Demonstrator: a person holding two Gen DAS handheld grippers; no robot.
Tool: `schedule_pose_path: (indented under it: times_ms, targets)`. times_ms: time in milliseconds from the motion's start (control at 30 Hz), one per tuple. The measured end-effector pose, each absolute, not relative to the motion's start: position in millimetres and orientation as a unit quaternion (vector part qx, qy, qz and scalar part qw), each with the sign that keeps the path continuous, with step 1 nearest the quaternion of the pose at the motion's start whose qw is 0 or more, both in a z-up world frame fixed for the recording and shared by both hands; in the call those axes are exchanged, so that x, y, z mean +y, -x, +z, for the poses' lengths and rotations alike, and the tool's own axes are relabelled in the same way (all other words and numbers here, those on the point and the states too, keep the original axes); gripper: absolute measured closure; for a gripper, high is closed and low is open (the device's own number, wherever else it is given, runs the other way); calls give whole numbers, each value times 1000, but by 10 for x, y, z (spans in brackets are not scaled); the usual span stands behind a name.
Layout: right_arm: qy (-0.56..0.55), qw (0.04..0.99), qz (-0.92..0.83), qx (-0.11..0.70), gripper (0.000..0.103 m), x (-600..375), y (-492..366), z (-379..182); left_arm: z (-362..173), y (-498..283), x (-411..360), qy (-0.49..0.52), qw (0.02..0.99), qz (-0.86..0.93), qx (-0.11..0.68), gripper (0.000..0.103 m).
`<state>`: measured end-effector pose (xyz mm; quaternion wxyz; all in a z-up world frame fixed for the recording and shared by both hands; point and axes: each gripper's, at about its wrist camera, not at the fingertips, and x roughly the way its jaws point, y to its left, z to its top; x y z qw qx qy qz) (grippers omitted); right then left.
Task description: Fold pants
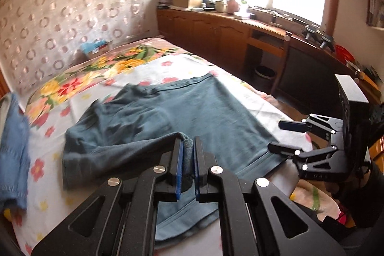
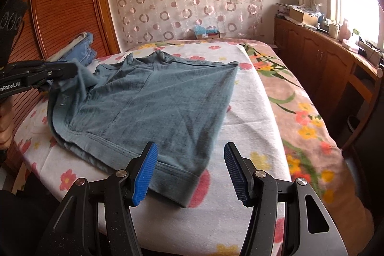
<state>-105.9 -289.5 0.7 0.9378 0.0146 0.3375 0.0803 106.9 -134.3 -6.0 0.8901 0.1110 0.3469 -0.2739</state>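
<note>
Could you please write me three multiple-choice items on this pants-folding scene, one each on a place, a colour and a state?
1. Where do the pants lie?
A. on the floral bed sheet
B. on the wooden cabinet
C. on the floor

2. What colour are the pads on the fingers of the right gripper?
A. red
B. blue
C. yellow

3. What is the left gripper doing?
A. standing open over bare sheet
B. holding a box
C. pinching a fold of the pants

Answers:
1 A, the grey-blue cloth is spread on the flowered sheet.
2 B, both ribbed pads show blue.
3 C, cloth is squeezed between its fingers, while the right gripper stands open.
</note>
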Motion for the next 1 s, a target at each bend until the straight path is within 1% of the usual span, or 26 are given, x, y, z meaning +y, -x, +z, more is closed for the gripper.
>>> schedule_pose_path:
  times_ms: [333,533,600,667,700,733,767,967,1000]
  targets:
    - [-25,941,66,330,44,-2999,1149,14,-49,-1154,-1974,-129,872,-316,350,94]
    - [-27,943,63,327,44,-2961,1177,16,-95,-1201,-1993,-120,872,-306,362,94]
    - [-30,943,63,327,44,-2958,1167,10,-107,-1210,-1956,-121,874,-301,363,88]
    - [-30,943,64,326,44,-2922,1152,4,-100,-1196,-1910,-122,875,-296,363,78]
    - [-30,943,65,326,44,-2934,1150,2,-94,-1185,-1887,-122,876,-296,361,74]
    - [-30,943,66,325,44,-2925,1139,1,-83,-1168,-1857,-120,878,-296,357,66]
    - [-29,943,67,325,44,-2901,1122,-2,-71,-1154,-1806,-116,879,-297,353,60]
    - [-31,943,73,322,44,-2857,1052,14,-125,-1159,-1538,-110,886,-276,355,59]
    - [-32,944,78,320,45,-2835,1040,20,-147,-1175,-1470,-104,887,-272,358,58]
